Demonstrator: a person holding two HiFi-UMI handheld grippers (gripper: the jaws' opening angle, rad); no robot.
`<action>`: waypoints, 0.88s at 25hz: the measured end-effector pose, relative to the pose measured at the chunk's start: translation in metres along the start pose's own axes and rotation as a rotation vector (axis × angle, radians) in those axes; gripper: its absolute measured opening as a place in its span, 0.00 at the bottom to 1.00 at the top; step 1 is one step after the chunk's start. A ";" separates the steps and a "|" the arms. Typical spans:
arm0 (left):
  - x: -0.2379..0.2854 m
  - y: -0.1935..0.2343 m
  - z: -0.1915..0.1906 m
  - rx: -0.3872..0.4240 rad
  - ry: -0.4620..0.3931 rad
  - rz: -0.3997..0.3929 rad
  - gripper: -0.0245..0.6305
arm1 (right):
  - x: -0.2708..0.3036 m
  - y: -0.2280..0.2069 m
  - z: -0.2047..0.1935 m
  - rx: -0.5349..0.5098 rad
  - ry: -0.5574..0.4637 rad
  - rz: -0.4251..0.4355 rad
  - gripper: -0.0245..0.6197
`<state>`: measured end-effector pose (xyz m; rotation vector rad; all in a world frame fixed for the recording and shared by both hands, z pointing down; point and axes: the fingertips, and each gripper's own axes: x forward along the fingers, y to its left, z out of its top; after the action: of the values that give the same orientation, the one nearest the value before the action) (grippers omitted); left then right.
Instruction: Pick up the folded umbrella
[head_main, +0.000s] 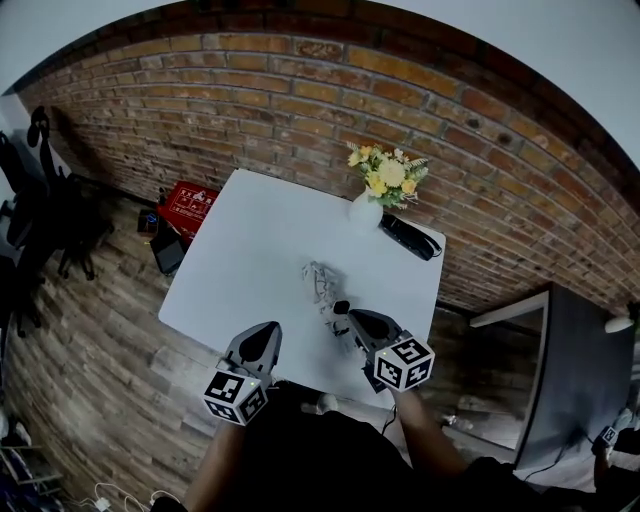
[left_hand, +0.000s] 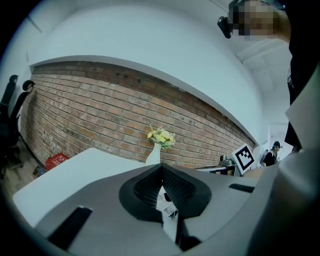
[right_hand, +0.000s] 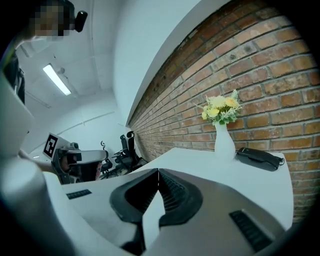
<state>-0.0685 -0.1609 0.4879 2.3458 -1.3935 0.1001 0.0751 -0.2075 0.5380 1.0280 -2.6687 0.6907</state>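
Observation:
The folded umbrella (head_main: 321, 284) lies near the middle of the white table (head_main: 250, 250): loose white-and-grey patterned cloth with a black knob at its near end. My right gripper (head_main: 352, 316) is just beside that knob, jaws shut and empty. The left gripper (head_main: 266, 332) hovers at the table's near edge, left of the umbrella, also shut with nothing held. In the left gripper view a bit of the patterned cloth (left_hand: 168, 201) shows below the closed tips (left_hand: 161, 167). The right gripper view has closed tips (right_hand: 158, 172) over bare table; the umbrella is hidden there.
A white vase of yellow flowers (head_main: 368, 205) stands at the table's far edge, with a long black object with a loop (head_main: 410, 237) beside it. A brick wall runs behind. A red crate (head_main: 187, 205) and dark chairs (head_main: 40, 210) stand on the floor to the left.

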 end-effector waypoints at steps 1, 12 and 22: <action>0.004 0.005 0.000 0.004 0.007 -0.008 0.06 | 0.006 -0.001 0.001 -0.005 0.005 -0.008 0.07; 0.048 0.039 -0.015 -0.003 0.097 -0.105 0.06 | 0.065 -0.028 -0.014 -0.069 0.126 -0.112 0.08; 0.080 0.065 -0.030 0.007 0.174 -0.130 0.06 | 0.108 -0.049 -0.037 -0.127 0.276 -0.153 0.08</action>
<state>-0.0801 -0.2427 0.5569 2.3633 -1.1572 0.2645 0.0293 -0.2843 0.6242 1.0091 -2.3388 0.5778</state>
